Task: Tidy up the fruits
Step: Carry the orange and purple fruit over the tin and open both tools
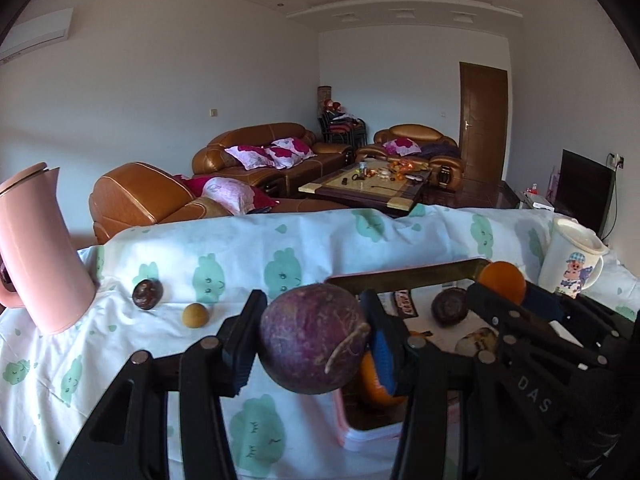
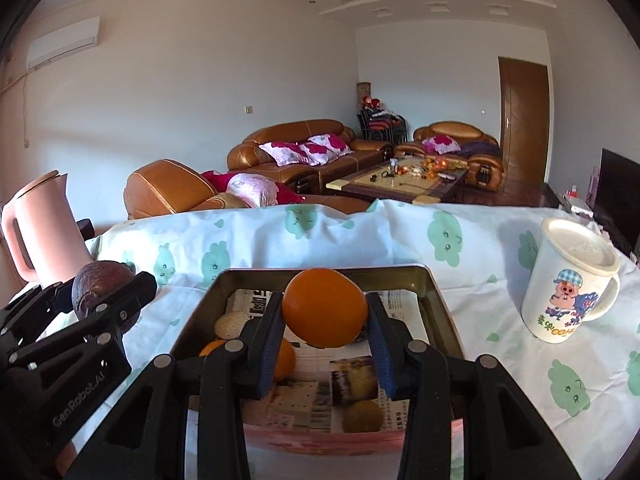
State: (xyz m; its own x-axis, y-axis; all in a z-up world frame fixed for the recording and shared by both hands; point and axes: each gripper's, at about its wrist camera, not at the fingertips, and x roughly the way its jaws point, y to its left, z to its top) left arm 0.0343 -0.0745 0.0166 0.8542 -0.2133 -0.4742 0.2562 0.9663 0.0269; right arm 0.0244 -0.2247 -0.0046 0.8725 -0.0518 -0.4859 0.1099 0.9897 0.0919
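left gripper (image 1: 314, 336) clamping purple passion fruit (image 1: 314, 340) between its fingers, right gripper (image 2: 326, 320) pinching orange (image 2: 325, 307) above tray (image 2: 436, 300)

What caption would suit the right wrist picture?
Right gripper holds an orange above the tray; left gripper grips a purple fruit.

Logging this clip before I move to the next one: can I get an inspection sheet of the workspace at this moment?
Surface: table under a white cloth with green prints.
Job's things: tin tray lined with newspaper, several fruits inside; a dark fruit and a small brown fruit loose on the cloth.
Clutter: pink kettle, lidded cartoon mug.
Grippers: left gripper shut on a purple fruit; right gripper shut on an orange over the tray.
Cables: nothing seen.
Surroundings: brown sofas, coffee table, door.
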